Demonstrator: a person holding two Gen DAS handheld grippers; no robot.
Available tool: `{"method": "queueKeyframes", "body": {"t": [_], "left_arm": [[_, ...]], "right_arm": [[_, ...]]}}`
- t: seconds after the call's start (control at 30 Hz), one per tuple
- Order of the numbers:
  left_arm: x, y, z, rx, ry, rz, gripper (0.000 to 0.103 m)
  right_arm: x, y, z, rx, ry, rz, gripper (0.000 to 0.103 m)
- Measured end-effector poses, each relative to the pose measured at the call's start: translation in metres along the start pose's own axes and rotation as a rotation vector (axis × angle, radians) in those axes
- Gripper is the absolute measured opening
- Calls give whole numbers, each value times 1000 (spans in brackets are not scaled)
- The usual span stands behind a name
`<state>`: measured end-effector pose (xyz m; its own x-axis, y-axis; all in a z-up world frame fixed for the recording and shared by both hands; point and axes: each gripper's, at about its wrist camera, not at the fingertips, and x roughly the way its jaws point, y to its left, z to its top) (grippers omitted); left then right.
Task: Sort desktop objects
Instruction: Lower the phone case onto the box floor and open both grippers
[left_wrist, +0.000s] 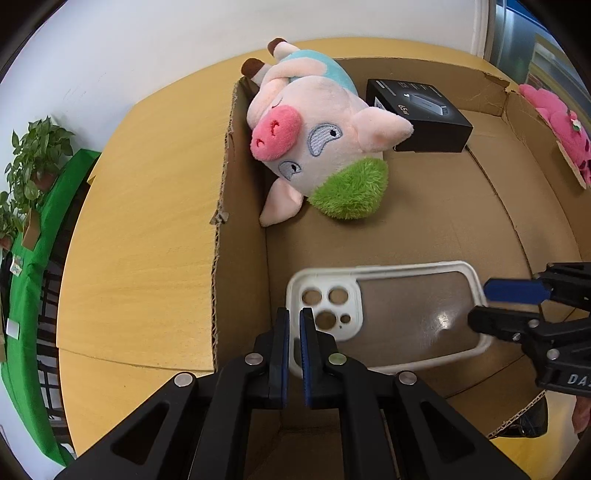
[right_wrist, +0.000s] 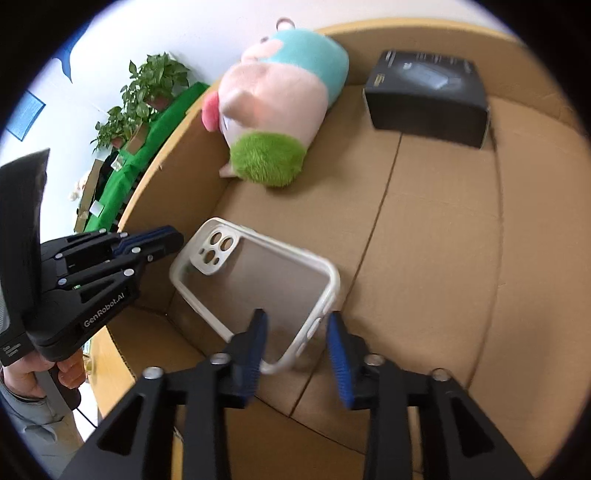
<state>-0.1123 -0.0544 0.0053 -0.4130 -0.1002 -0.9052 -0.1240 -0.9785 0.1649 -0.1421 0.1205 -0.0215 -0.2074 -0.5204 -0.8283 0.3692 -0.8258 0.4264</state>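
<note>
Two handheld grippers are being held over an open cardboard box that is resting on a yellow wooden tabletop. A white-rimmed, clear-backed phone case is being held at the near end of the box, tilted over its floor. The left gripper is being kept with its jaws together on the case's rim beside the camera cut-outs. The right gripper is being held with its jaws apart, straddling the opposite corner of the case; no pad is being pressed against it. At the far left corner of the box, a pink plush pig with a green tuft is being propped against the wall. To its right, a black carton is lying flat on the box floor. A pink plush item is being shown beyond the box's far right wall.
</note>
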Motion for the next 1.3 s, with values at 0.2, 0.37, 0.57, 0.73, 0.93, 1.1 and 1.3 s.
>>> {"method": "queueKeyframes", "body": {"t": [0.2,0.37,0.57,0.73,0.93,1.1,1.3], "left_arm": [[-39,6,-12,-49,-124,-39,47],[-101,2,-33,-90,-395,-53,77],[-143,5,-46,-178,-575,-114,86],[-161,-2,-59,-172,-627,-109,87],[-171,-19,-67,-157,-626,-100,87],[-176,-27,-73,-153,-629,-113,87],[-179,-38,-75,-143,-624,-109,87]], "right_arm": [[-45,6,-14,-40,-161,-107,66],[-80,13,-33,-76,-291,-294,71],[-121,15,-50,-82,-411,-347,77],[-138,18,-65,-86,-444,-345,77],[-147,18,-77,-82,-459,-346,77],[-158,19,-86,-80,-480,-349,77],[-165,20,-93,-83,-496,-345,77]]}}
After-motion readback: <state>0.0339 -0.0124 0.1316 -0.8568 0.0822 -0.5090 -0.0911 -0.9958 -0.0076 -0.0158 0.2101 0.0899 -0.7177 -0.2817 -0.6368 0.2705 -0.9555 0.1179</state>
